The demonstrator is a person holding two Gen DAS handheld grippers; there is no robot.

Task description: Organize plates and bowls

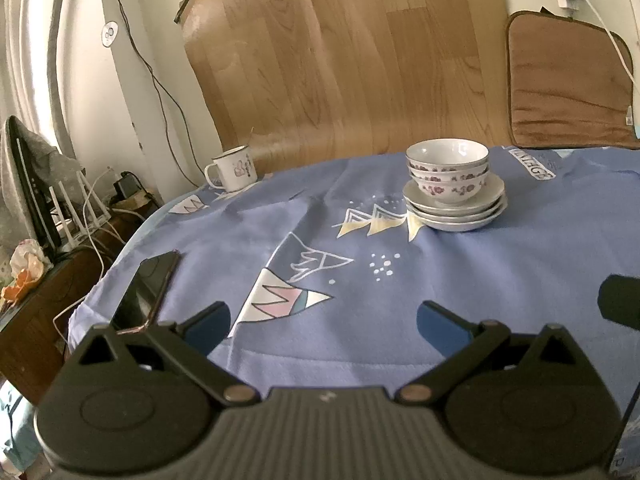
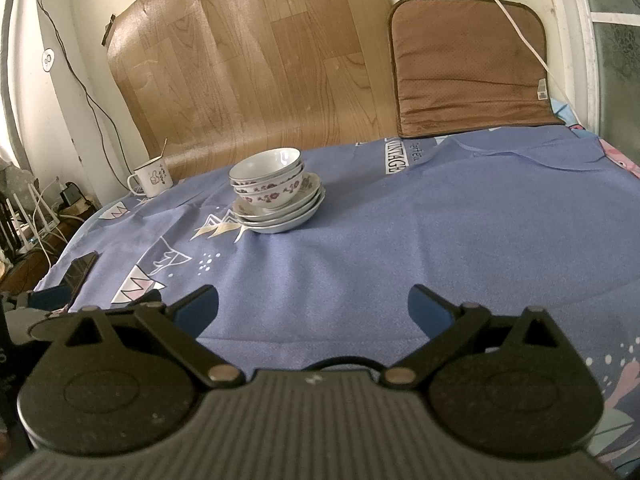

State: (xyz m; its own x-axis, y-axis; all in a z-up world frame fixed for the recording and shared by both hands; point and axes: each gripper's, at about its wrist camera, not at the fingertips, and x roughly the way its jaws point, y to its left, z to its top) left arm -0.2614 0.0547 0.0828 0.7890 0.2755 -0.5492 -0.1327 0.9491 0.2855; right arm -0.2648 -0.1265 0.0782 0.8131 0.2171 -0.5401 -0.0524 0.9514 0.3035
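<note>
My left gripper [image 1: 323,322] hangs low over the near edge of the worktop [image 1: 500,280], jaws spread wide, nothing between them; my right gripper [image 2: 313,308] likewise, jaws apart and empty, level with the same near edge. Ahead, toward the far side of the blue patterned cloth [image 2: 400,240], stands the stack: three floral bowls [image 1: 447,168] nested mouth-up, seated on a pile of shallow plates [image 1: 456,210]; in the right view, bowls [image 2: 267,178] on plates [image 2: 280,212] lean slightly to the left of the pile's centre. The stack's long axis runs vertical, openings facing up; the plates lie flat, rims roughly aligned. It sits well apart from both grippers; right of centre in the left view, left of centre in the right view. Far left corner: an enamel mug [image 1: 232,168] with a stick or spoon handle poking up, handle turned left. Near left edge: a dark phone [image 1: 150,286] lying flat, long axis running away from me. Behind the worktop, a wood-grain sheet [image 2: 248,60] and a brown cushion [image 2: 468,64] propped against the wall.
</note>
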